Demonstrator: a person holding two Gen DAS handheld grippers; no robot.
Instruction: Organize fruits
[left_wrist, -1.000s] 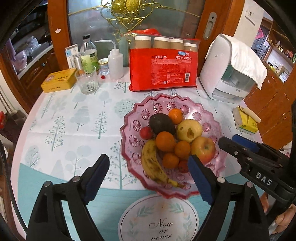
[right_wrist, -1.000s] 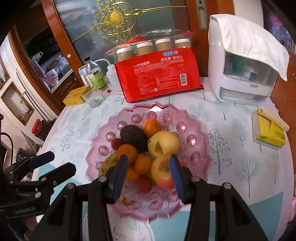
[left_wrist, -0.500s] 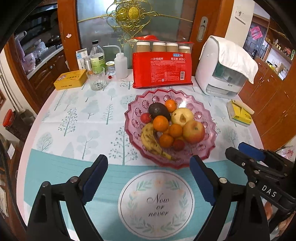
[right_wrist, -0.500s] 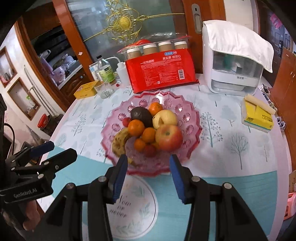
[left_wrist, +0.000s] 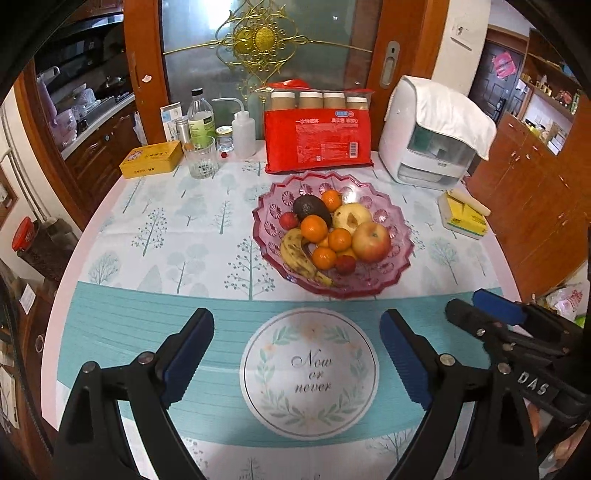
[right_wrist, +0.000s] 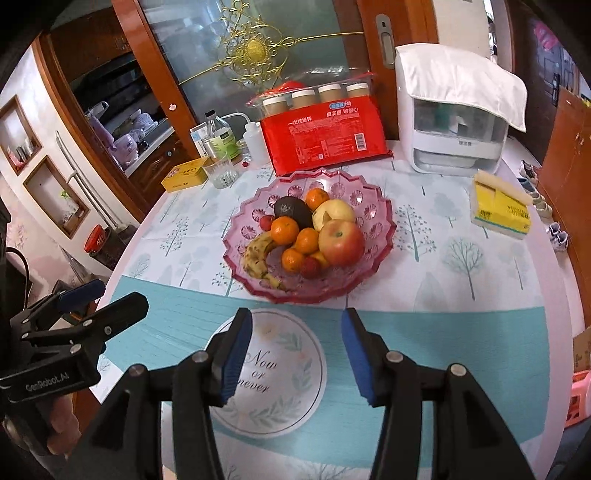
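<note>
A pink glass fruit bowl (left_wrist: 400, 221) (right_wrist: 380, 206) stands mid-table. It holds a red apple (left_wrist: 371, 237) (right_wrist: 341, 242), a yellow pear (left_wrist: 351, 218), a dark avocado (left_wrist: 311, 208) (right_wrist: 292, 209), a spotted banana (left_wrist: 295, 256) (right_wrist: 256, 254), several oranges (left_wrist: 314, 228) and small red fruits. My left gripper (left_wrist: 297, 345) is open and empty over the near part of the table, short of the bowl. My right gripper (right_wrist: 296, 349) is open and empty, also short of the bowl; it shows in the left wrist view (left_wrist: 480, 314) at the right.
A red pack of paper cups (left_wrist: 317, 142) and a white appliance (left_wrist: 432, 136) stand behind the bowl. A glass (left_wrist: 199, 157), bottles (left_wrist: 201, 118) and a yellow tin (left_wrist: 151, 159) are at the back left. A yellow tissue pack (left_wrist: 463, 216) lies right.
Both grippers have pulled back from the bowl toward the near table edge. They stay open and empty. The fruit has not moved.
</note>
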